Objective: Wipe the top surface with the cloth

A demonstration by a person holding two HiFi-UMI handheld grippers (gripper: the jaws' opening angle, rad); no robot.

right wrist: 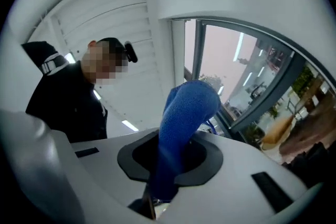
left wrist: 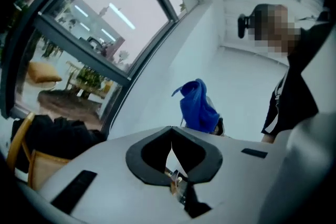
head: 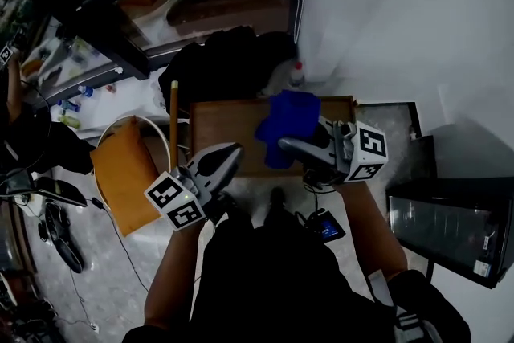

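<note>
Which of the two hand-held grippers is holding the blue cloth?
The right hand-held gripper: its jaws are shut on the blue cloth. The left hand-held gripper has its jaws together with nothing between them.

Blue cloth bunched in R gripper jaws, over brown top surface

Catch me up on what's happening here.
A person holds a gripper in each hand. The right gripper has its jaws clamped on a blue cloth, held over the brown top surface. The left gripper is beside it, jaws together and empty. Whether the cloth touches the surface can't be told.
</note>
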